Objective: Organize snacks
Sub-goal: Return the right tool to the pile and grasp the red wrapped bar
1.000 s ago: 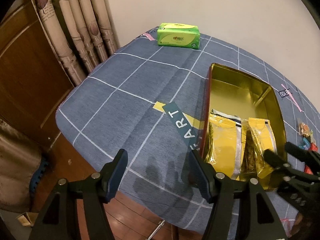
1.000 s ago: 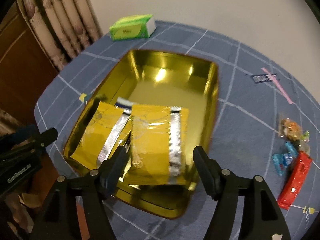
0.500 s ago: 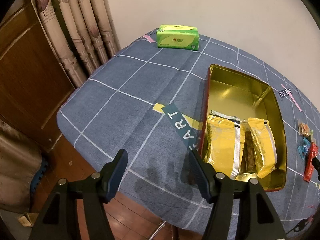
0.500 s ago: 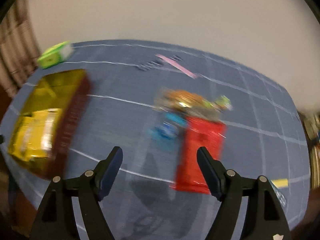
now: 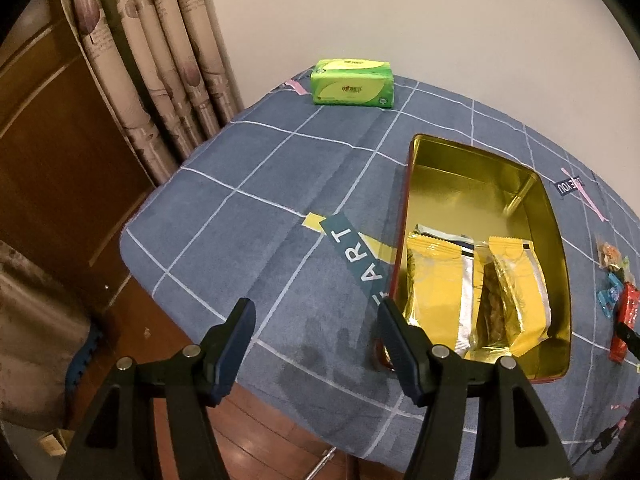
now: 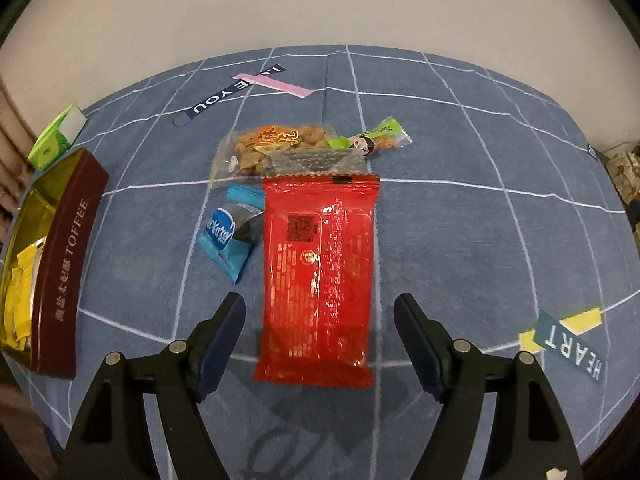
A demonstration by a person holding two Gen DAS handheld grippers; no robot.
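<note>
A gold toffee tin [image 5: 472, 184] with dark red sides [image 6: 66, 264] stands on the blue checked tablecloth and holds two yellow snack packets [image 5: 436, 288]. My right gripper [image 6: 320, 320] is open, just above the near end of a red snack packet [image 6: 320, 264] lying flat between its fingers. Beyond the red packet lie a blue packet [image 6: 228, 236], a clear bag of nuts [image 6: 272, 148] and a small green packet [image 6: 372, 136]. My left gripper [image 5: 314, 324] is open and empty over the cloth, left of the tin.
A green tissue pack [image 5: 352, 88] sits at the table's far left corner. Curtains [image 5: 160, 60] and a wooden door [image 5: 48, 128] stand left of the table. The table edge [image 5: 192, 320] runs close under my left gripper.
My right gripper swung from over the tin to the loose snacks on the right and now sits above the red packet. The left gripper barely moved.
</note>
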